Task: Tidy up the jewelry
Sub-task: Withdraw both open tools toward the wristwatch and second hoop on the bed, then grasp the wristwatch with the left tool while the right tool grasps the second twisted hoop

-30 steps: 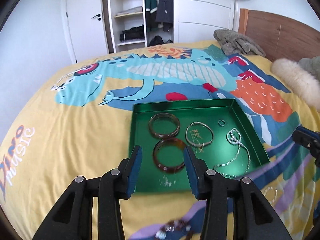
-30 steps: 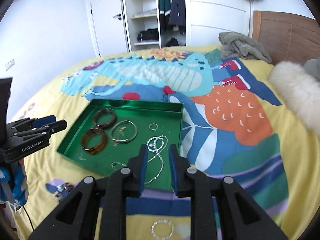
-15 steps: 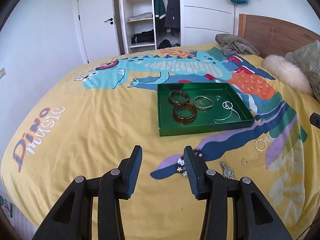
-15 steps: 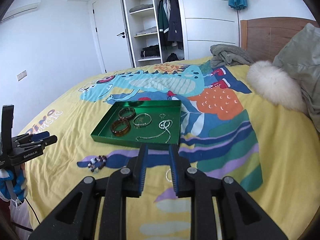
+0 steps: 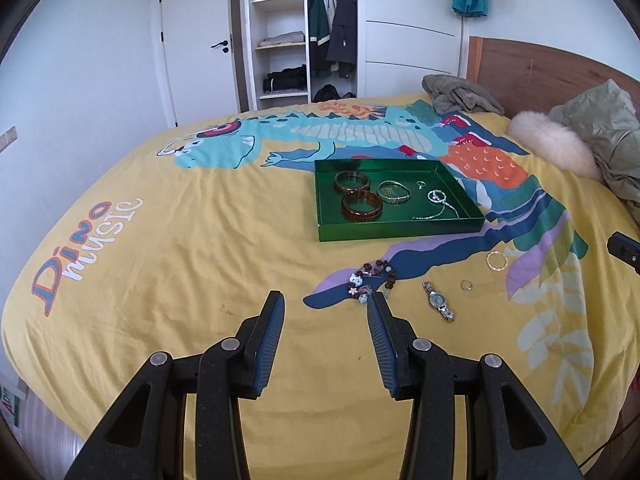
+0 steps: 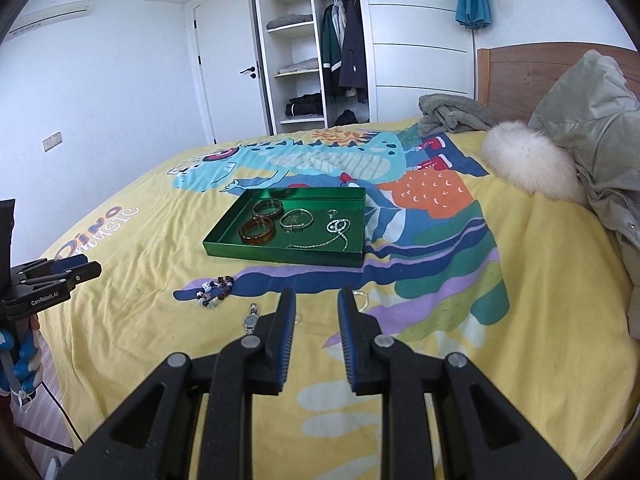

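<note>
Yellow dinosaur-print bedspread [image 5: 168, 216] fills both views; jewelry lies loose on its near part. Black left gripper with blue pads [image 5: 326, 314] hovers nearest, jaws parted and empty. Just beyond its right fingertip lies a dark beaded bracelet with white charms [image 5: 370, 278]. Right of that, a silver link wristwatch [image 5: 438, 301], long axis running near to far, slightly slanted. Farther right, a small silver ring [image 5: 465, 285] and a thin gold hoop bangle [image 5: 497, 260]. Black right gripper with blue pads [image 6: 316, 310] also stands parted, holding nothing; the watch sits just left of its left finger. Beyond the loose pieces, a shallow green metallic tray [image 5: 396, 232] holds two brown bangles, a silver bangle, a ring and a chain. Judgement: left gripper is closer to the bracelet, slightly right of its jaw line.
</note>
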